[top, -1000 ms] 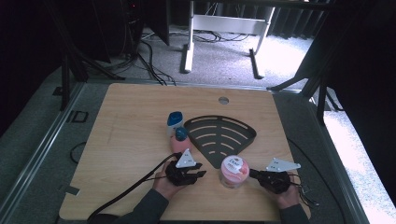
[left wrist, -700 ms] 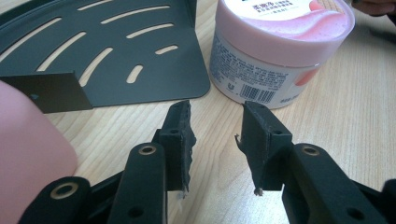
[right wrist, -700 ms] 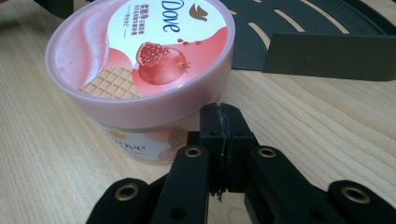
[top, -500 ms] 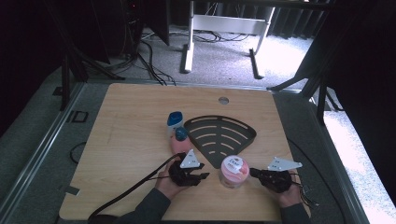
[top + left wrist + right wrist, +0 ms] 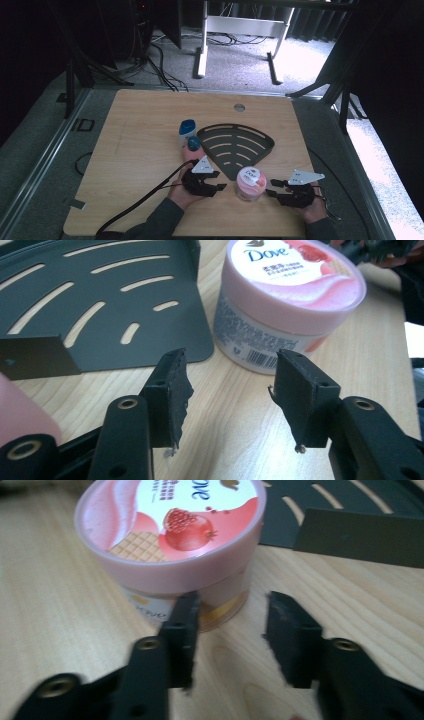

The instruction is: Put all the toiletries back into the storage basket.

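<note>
Left hand-held gripper (image 5: 216, 188): sitting low over the tabletop at the near edge, its jaws standing apart with nothing between them; in the left gripper view (image 5: 227, 390) bare wood is showing in the gap, and the jaws are pointing toward the jar.
Right hand-held gripper (image 5: 271, 192): sitting low on the other side of the jar, its jaws also spread and gripping nothing; in the right gripper view (image 5: 229, 630) one jaw tip is lying just in front of the jar's wall, though whether it is touching cannot be told.
Jar (image 5: 249, 183): a pink tub with a pink-and-white lid, standing upright on the tabletop between the two hand-held grippers; its lid (image 5: 172, 517) is showing a pomegranate picture, and a barcode is showing on its side (image 5: 260, 342).
Rack (image 5: 235, 146): a black fan-shaped slotted shelf lying flat just behind the jar, its pointed corner reaching toward the jar.
Bottles: a white one with a blue cap (image 5: 187, 128) and a pink one with a blue cap (image 5: 192, 148) standing just left of the rack, close together.
Tabletop (image 5: 135, 145): light wood, carrying all of these.
</note>
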Motion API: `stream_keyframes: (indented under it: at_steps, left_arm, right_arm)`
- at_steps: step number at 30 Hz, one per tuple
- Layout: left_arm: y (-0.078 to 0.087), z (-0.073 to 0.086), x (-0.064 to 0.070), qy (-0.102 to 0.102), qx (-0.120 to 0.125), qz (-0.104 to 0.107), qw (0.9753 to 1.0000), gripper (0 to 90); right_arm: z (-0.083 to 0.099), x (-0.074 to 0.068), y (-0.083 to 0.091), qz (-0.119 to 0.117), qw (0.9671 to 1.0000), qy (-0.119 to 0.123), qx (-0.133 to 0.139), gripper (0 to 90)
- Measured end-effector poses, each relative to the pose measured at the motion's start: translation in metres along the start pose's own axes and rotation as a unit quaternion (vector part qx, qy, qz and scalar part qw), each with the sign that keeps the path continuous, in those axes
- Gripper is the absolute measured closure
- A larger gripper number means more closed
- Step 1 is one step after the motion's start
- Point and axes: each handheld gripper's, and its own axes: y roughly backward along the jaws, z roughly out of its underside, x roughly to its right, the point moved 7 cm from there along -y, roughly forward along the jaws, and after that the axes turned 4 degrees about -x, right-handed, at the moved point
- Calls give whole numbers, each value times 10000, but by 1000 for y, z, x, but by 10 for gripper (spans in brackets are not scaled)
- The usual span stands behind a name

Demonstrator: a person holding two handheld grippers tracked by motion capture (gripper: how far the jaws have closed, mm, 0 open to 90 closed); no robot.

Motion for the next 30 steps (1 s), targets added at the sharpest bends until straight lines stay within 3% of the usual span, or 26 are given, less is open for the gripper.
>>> stream_keyframes:
  at_steps: [9,13,17,21,26,30]
  left_arm:
    - [-11,-2,5,-261,-50,281,9993,367]
    - [-17,-5,8,-525,-38,270,9982,350]
    - [-22,-4,8,-609,-23,259,9978,328]
    - [-27,-4,11,-863,-88,278,9958,323]
    - [-34,-5,11,-915,-141,244,9954,296]
    - [-38,-8,13,-990,-30,257,9948,290]
  right_arm:
    - [0,-8,-5,-180,9991,339,-153,367]
    - [-3,-10,-6,-267,9989,383,-65,316]
    - [-5,-12,-8,-254,9989,406,-25,282]
    - [-6,-13,-11,-278,9987,422,-13,254]
    - [-8,-15,-15,-350,9982,486,-17,236]
    - [-10,-17,-17,-378,9979,524,11,223]
